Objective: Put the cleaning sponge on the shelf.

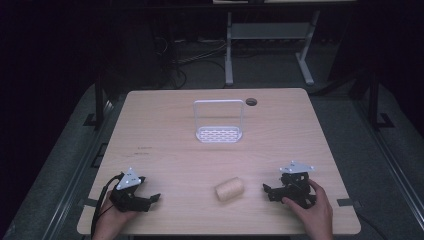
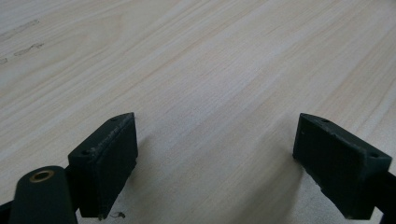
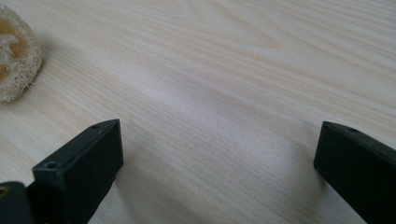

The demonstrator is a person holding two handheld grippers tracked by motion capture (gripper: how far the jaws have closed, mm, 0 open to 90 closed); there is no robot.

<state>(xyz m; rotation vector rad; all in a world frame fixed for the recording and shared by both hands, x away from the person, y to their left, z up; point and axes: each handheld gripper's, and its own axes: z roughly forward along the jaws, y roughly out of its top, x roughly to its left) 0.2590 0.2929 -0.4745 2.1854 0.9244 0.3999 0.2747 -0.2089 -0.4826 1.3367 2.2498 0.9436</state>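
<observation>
The loofah point(image 1: 229, 189) lies on its side on the table point(image 1: 165, 150), untouched, between the two grippers and nearer the right gripper point(image 1: 267, 190). In the right gripper view the loofah point(image 3: 14, 58) sits ahead of the jaws and off to their left, clear of both; nothing lies between them.

Right gripper: released, jaws spread wide over bare wood, resting low at the table's near edge with the hand point(image 1: 312, 207) behind it.

Left gripper point(image 1: 155, 198): released, jaws at full spread with only tabletop between them. It sits well apart from the loofah, pointing toward it across the near edge.

Progress, as judged: nothing is done yet. No grasp has been made and the loofah has not been lifted. The likely work is to pick it up and put it in the rack; the whole of that remains.

Container: one white rack point(image 1: 219, 121) stands upright farther up the table, well beyond both grippers, roughly on the centre line. Its perforated base looks empty, and nothing hangs on its frame.
</observation>
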